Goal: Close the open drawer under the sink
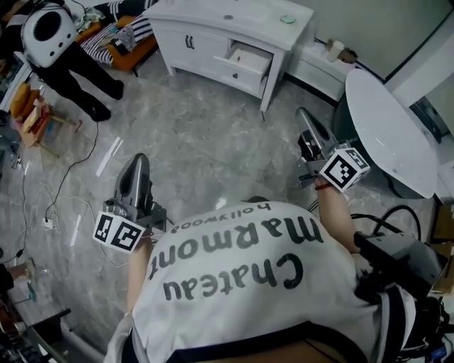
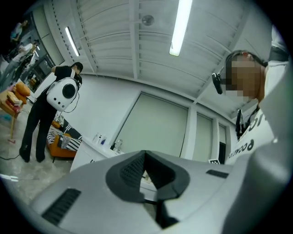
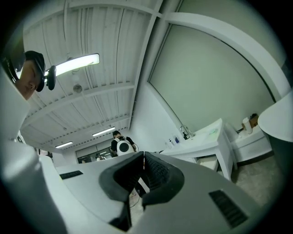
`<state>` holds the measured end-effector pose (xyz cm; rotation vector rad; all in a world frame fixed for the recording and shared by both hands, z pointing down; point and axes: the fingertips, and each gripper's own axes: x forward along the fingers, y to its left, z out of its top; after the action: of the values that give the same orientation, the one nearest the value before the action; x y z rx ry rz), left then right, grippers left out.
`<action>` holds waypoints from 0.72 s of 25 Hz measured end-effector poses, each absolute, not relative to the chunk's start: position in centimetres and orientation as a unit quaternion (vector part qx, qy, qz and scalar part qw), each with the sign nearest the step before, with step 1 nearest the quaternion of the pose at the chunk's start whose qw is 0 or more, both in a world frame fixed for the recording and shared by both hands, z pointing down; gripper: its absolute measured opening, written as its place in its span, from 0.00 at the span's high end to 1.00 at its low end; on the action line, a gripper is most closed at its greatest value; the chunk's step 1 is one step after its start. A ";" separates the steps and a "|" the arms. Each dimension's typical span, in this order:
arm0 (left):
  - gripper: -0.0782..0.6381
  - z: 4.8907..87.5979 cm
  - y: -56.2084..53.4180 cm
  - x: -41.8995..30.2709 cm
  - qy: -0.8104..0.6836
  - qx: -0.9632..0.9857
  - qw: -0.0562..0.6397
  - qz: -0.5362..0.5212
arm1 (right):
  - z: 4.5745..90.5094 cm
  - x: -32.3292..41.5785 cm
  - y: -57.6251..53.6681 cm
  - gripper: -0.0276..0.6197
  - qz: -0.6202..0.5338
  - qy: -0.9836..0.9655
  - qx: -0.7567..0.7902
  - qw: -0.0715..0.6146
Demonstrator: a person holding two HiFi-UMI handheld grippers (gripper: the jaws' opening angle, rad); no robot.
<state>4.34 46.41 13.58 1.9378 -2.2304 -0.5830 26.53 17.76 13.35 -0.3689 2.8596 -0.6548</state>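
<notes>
Pressing pad against pad, the left gripper (image 2: pixel 145 154) is fully closed and holds nothing. The right gripper (image 3: pixel 143 154) stands the same way, its dark pads meeting at the tips with nothing between them. Both point roughly level toward the vanity (image 1: pixel 186 44) and are well short of it, with bare marble floor between.

The open drawer (image 1: pixel 250 59) juts from the vanity's front, in the half nearer its corner leg (image 1: pixel 268 91). Its inside shows and its handled front faces the person. The right gripper is more nearly in line with the drawer, while the left gripper lines up with the vanity's doored half.

As I judge it, nothing has touched the drawer yet, so what remains is an approach and then a push on its front.

Several things could go wrong from here:
- **Jamming:** a narrow closed tip pushing off-centre could twist the drawer on its runners and leave it short of shut.
- **Slipping:** a tip set too high could slide over the front's top edge and drop inside the drawer.
- **Slamming:** a hard shove could bang the drawer home and shake the small green item (image 1: pixel 287 19) on the vanity's top.
- **Clipping the table:** the round white table (image 1: pixel 389 120) stands beside the vanity on the drawer's side, and the right arm could hit it on a wide swing.
- **Snagging a foot:** a cable (image 1: pixel 78 159) lies on the floor out from the vanity's doored end and could catch a foot.
</notes>
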 end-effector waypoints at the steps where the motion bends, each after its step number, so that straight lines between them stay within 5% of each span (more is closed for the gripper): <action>1: 0.88 13.9 46.6 3.9 -0.741 0.639 0.072 -0.193 | 13.8 26.3 18.0 0.94 -0.230 0.962 -0.121 0.085; 18: 0.88 17.4 47.2 0.0 -0.764 0.610 0.115 -0.178 | 18.2 19.5 17.1 0.94 -0.249 0.960 -0.127 -0.018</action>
<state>-0.04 47.24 17.36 1.7872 -2.2387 -0.5207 19.48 17.09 18.22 -0.4041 3.0515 -0.7913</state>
